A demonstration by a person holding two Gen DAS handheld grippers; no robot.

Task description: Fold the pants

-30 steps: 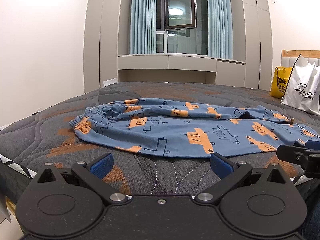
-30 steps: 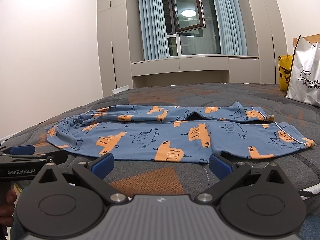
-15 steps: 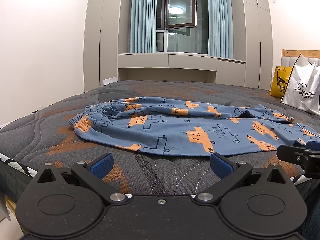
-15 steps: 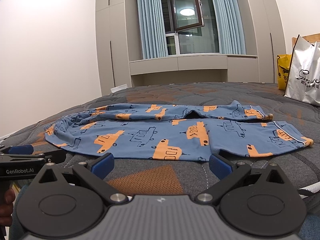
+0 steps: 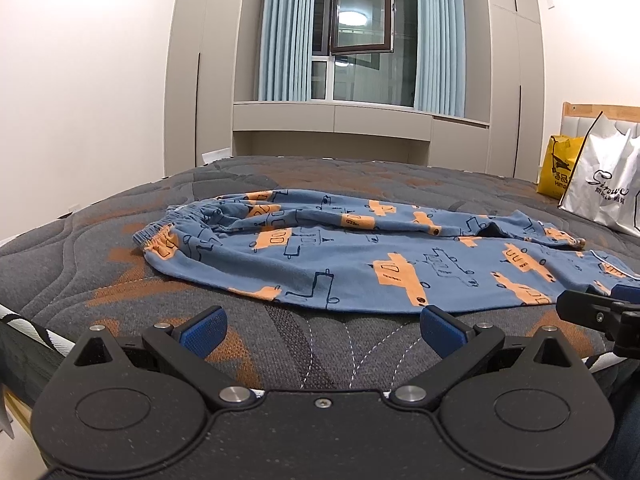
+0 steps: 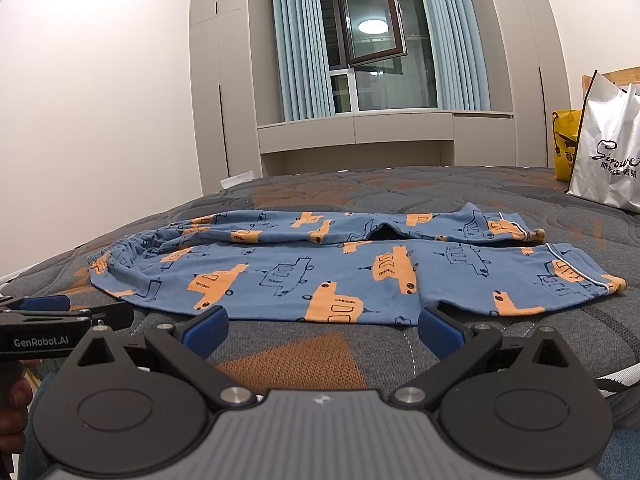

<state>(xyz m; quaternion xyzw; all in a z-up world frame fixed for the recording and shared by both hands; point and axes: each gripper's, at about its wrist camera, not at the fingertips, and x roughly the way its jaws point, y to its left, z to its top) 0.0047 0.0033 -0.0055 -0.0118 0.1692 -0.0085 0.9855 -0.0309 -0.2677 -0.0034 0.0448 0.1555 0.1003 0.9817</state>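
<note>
Both my grippers sit low at the near edge of the bed point(image 5: 60, 248), pointing level across the mattress toward the window point(image 5: 360, 40). Left gripper point(image 5: 322, 326): jaws spread wide, blue pads point(image 5: 204, 330) apart over bare mattress, gripping nothing, tips just short of the pants hem line. Right gripper point(image 6: 322, 326): jaws likewise wide open, empty, pads point(image 6: 440, 332) just at the near edge of the fabric; can't tell if they touch it. The pants point(image 6: 320, 276) lie flat on the bed, blue with orange car print, spread crosswise in front of me: waistband point(image 5: 160, 236) to my left, leg cuffs point(image 6: 576, 272) to my right, far leg slightly offset behind the near one with a dark gap at the crotch. In the right wrist view my left gripper point(image 6: 60, 318) shows at the left edge, held level beside the waistband end, a bit of hand point(image 6: 12, 396) under it. In the left wrist view the right gripper's tip point(image 5: 600, 312) pokes in from the right, near the cuff end. White shopping bag point(image 6: 608, 156) and yellow bag point(image 5: 558, 168) stand at the far right of the bed, well apart from the pants.
</note>
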